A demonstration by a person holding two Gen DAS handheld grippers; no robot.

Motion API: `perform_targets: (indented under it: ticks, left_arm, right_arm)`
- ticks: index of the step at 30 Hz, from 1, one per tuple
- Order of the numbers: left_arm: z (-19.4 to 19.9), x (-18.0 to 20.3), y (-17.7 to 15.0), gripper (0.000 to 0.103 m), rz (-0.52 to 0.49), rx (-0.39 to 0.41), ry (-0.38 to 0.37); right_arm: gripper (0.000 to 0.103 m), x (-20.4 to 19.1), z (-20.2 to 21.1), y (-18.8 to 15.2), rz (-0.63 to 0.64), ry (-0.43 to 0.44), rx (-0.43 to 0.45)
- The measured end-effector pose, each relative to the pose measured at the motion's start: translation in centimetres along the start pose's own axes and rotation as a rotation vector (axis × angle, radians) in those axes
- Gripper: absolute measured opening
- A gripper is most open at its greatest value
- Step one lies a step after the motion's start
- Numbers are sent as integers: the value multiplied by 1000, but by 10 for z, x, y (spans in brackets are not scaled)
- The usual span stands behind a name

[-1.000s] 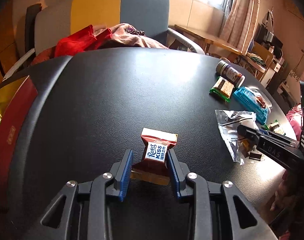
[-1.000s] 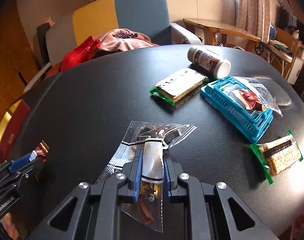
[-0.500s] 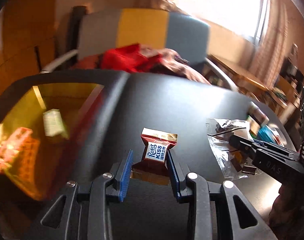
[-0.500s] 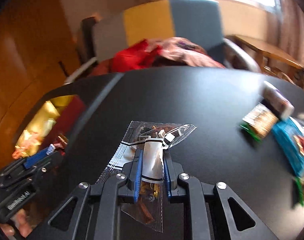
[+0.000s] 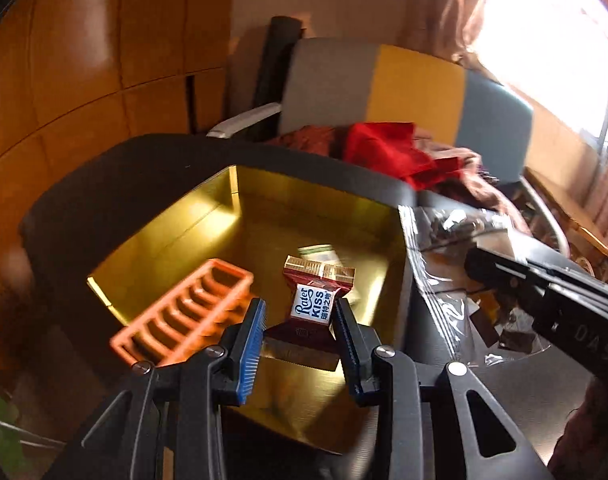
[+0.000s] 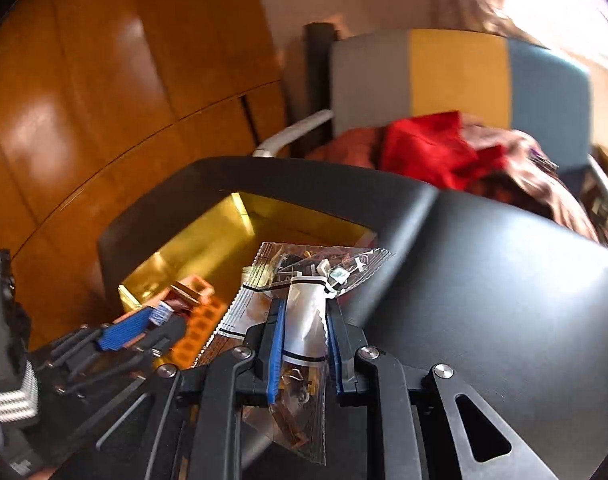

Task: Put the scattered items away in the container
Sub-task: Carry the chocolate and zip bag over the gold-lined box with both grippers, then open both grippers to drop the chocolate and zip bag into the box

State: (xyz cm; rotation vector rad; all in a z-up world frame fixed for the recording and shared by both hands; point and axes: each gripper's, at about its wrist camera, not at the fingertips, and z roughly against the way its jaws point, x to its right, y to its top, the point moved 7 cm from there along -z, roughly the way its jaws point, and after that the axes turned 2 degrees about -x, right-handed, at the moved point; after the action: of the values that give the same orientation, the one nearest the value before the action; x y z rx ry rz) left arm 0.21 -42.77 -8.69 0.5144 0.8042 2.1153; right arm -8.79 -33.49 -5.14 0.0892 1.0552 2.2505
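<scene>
Now the left tool (image 5: pixel 297 322) is clamped on a small brown-and-gold wrapped candy with a white "Rater KISS" label (image 5: pixel 314 301), its blue-padded fingers (image 5: pixel 251 346) pressing the wrapper from both sides. The candy hangs above the open gold-lined box container (image 5: pixel 207 220), which sits at the edge of the black leather-textured surface (image 6: pixel 504 280). Inside the container lie an orange plastic grid tray (image 5: pixel 183 316) and, behind the candy, what seems to be a pale green-edged packet (image 5: pixel 320 254), too blurred to name surely. The right tool (image 6: pixel 304 336) is clamped on a clear crinkled plastic bag of small brown and white pieces (image 6: pixel 312 280); the bag's far end reaches over the container's near rim. In the left wrist view that bag (image 5: pixel 444 264) and the right tool sit just beside the candy, to its right. A grey, yellow and blue chair (image 6: pixel 460 76) with red cloth (image 6: pixel 428 148) stands beyond the surface.
</scene>
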Motion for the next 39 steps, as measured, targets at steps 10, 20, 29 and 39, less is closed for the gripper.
perform_targets:
  ticks: [10, 20, 29, 39]
  left_arm:
    - [-25, -36, -11, 35, 44, -57, 54]
    - [-24, -48, -14, 35, 77, -61, 62]
    - [-9, -55, -13, 36, 106, -24, 80]
    - [5, -64, -6, 36, 135, 9, 78]
  right_arm:
    - [19, -50, -54, 5, 81, 46, -99]
    - [25, -46, -89, -6, -8, 132, -219]
    - [25, -60, -96, -26, 40, 144, -269]
    - [31, -64, -106, -47, 47, 127, -326]
